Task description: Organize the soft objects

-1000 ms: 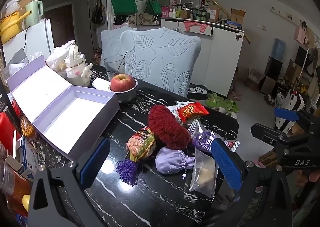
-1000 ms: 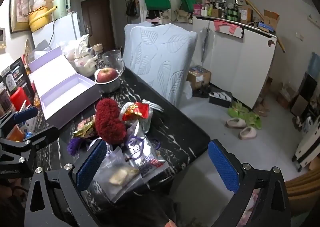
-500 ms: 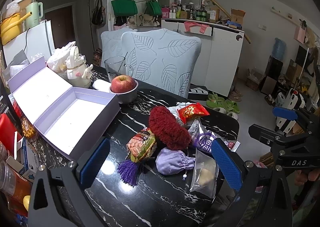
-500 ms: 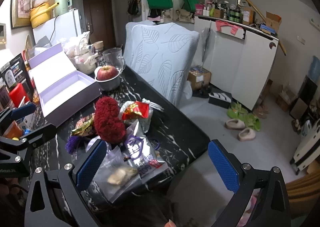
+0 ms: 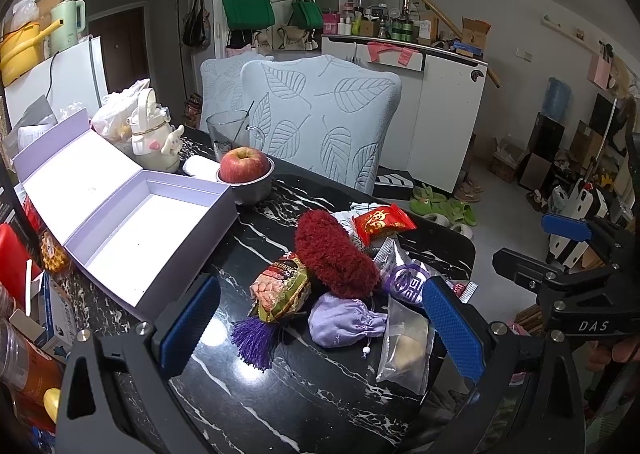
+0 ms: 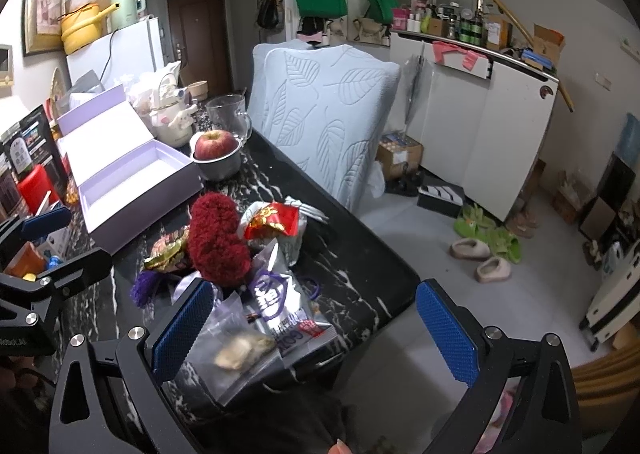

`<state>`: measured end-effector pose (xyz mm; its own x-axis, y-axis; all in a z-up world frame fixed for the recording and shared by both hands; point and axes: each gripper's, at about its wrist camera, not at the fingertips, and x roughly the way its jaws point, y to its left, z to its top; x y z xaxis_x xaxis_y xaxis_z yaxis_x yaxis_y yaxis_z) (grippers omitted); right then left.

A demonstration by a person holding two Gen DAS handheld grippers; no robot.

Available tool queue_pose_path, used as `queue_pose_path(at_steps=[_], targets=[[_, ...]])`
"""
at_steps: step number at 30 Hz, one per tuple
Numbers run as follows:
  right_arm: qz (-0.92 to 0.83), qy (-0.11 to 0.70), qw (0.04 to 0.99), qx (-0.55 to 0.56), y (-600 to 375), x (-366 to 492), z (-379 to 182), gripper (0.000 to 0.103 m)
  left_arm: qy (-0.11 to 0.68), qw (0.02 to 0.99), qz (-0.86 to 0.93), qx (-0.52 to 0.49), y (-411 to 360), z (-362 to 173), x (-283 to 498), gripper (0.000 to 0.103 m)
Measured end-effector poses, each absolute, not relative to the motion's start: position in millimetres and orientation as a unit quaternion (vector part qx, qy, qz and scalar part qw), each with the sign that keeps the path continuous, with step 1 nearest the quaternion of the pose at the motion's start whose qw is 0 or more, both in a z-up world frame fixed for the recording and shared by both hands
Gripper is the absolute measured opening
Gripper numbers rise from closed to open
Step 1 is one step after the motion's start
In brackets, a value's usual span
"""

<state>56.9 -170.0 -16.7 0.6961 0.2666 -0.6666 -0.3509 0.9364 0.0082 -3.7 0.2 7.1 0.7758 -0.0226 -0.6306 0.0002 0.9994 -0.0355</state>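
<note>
- Fuzzy dark-red pouch [image 5: 334, 254] lies amid snack packets on the black marbled surface [image 5: 280, 386], beyond the left gripper [image 5: 320, 328].
- Both the left gripper and the right gripper [image 6: 316, 328] hover spread wide, empty.
- Open lilac box [image 5: 132, 213] sits far left.

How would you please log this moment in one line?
left gripper: open, empty | right gripper: open, empty | lavender box: empty

1 open lilac box [image 5: 132, 230], 1 apple [image 5: 244, 164], 1 red fuzzy pouch [image 5: 334, 254], 1 lilac drawstring pouch [image 5: 344, 324], 2 chairs [image 5: 320, 125]
</note>
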Motion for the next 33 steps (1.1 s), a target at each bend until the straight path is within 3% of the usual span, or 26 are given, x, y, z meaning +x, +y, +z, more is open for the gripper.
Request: queue_pose_path(at_steps=[33], targets=[[0.171,0.349,0.919,-0.060,-167.8,55.6,-16.1,0.103,0.333,0.943,-0.006,-0.017,-0.3,7.8,-6.3,0.103]])
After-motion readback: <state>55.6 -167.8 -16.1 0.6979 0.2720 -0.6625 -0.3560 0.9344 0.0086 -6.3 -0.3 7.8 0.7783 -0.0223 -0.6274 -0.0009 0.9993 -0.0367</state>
